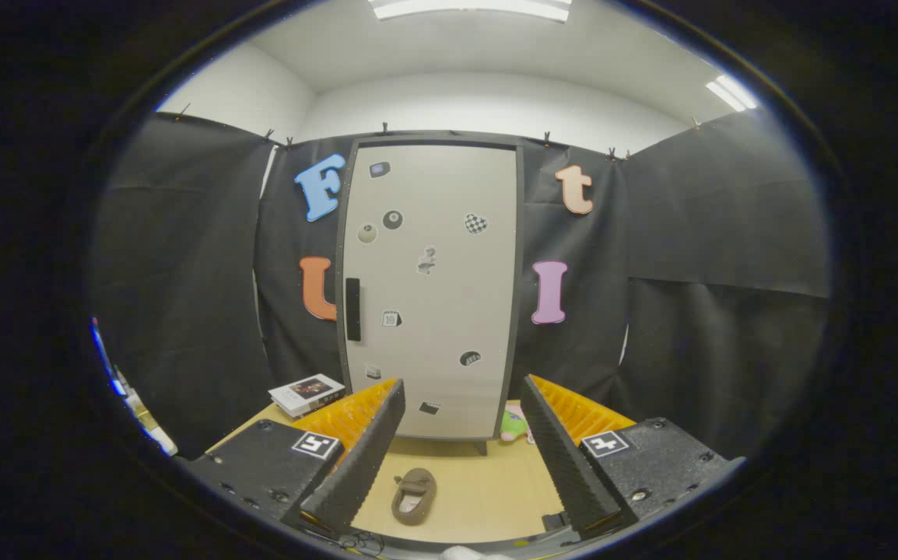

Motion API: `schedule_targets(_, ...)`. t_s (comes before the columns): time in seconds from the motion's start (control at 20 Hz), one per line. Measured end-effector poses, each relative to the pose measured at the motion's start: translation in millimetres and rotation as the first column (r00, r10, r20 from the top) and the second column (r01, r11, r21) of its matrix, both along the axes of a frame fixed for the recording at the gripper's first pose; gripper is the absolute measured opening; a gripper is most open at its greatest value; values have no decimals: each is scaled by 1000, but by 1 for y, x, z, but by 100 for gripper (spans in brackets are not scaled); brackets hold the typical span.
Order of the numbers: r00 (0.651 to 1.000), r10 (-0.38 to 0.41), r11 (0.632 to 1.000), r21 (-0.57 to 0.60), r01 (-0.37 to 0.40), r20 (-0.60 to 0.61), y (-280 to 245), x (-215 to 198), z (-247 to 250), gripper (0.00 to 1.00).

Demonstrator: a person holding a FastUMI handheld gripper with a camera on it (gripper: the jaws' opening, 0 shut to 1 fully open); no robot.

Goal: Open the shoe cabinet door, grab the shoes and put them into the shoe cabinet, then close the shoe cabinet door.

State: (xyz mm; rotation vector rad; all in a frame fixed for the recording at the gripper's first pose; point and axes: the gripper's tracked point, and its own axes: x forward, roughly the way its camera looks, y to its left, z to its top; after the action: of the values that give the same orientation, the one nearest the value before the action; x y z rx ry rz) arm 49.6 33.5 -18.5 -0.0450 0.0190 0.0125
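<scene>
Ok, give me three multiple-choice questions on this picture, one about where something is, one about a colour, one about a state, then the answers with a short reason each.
1. Where is the brown shoe?
A. On the wooden floor between the two fingers of the tongs
B. Inside the shoe cabinet
C. On top of the book

2. What colour is the handle on the cabinet door?
A. Orange
B. Black
C. White

3. What state are the tongs in?
A. Shut on the shoe
B. Shut on the handle
C. Open, holding nothing

Answers:
1. A, the shoe lies on the floor between the fingers, in front of the shoe cabinet.
2. B, the handle is a black vertical bar on the pale door's left side.
3. C, the fingers stand wide apart with nothing touching them.
</scene>
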Motion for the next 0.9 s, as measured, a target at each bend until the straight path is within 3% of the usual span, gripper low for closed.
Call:
schedule_targets(0.35, 996, 91, 996, 5, -91, -13, 48, 81, -15, 98)
schedule_targets(0.9, 954, 300, 954, 2, -300, -20, 168, 240, -9, 98)
